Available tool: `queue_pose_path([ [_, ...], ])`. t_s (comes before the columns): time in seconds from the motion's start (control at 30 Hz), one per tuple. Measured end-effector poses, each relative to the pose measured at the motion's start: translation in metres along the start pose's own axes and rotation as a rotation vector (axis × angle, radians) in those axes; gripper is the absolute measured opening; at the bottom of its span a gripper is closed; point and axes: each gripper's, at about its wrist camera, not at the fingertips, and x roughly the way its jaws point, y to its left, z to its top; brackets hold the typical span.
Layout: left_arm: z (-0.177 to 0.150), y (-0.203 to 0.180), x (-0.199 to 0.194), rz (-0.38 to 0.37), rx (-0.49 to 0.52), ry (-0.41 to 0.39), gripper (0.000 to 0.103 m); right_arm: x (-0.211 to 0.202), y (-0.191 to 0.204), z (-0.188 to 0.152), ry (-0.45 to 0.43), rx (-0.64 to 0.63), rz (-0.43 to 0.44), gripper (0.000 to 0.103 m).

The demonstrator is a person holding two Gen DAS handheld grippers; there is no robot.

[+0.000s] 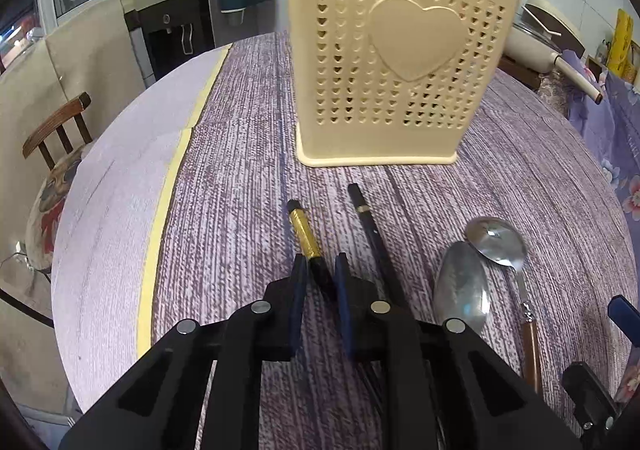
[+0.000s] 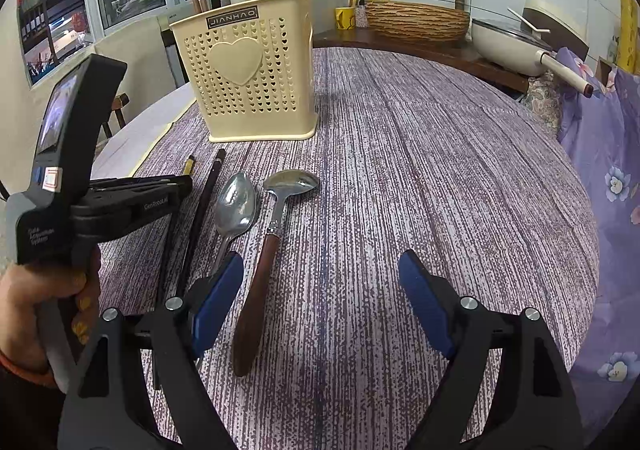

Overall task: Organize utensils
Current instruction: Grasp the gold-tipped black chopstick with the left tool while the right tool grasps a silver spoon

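A cream perforated utensil holder (image 1: 400,62) with a heart stands on the purple table; it also shows in the right wrist view (image 2: 248,78), with wooden handles sticking out. My left gripper (image 1: 322,270) has its blue pads either side of a black chopstick with a gold band (image 1: 306,234); whether they grip it I cannot tell. A second black chopstick (image 1: 370,222) lies just right of it. A steel spoon (image 2: 236,206) and a wooden-handled spoon (image 2: 268,250) lie side by side. My right gripper (image 2: 322,270) is open and empty, near the wooden handle.
A wooden chair (image 1: 56,138) stands left of the table. A white pan (image 2: 516,46), a woven basket (image 2: 416,20) and bottles sit on a counter behind. A floral cloth (image 2: 604,170) hangs at the right edge.
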Motion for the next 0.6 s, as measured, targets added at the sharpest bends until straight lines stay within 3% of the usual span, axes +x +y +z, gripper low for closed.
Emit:
queue_pose_path([
  [0.3,0.002,0.022,-0.001,-0.007,-0.034,0.010,0.012,-0.001,0.026,0.010,-0.016,-0.061,0.042,0.080],
  [0.6,-0.003,0.036,-0.005,-0.013,-0.055,0.010,0.012,0.028,0.064,0.020,0.054,-0.119,0.102,0.066],
])
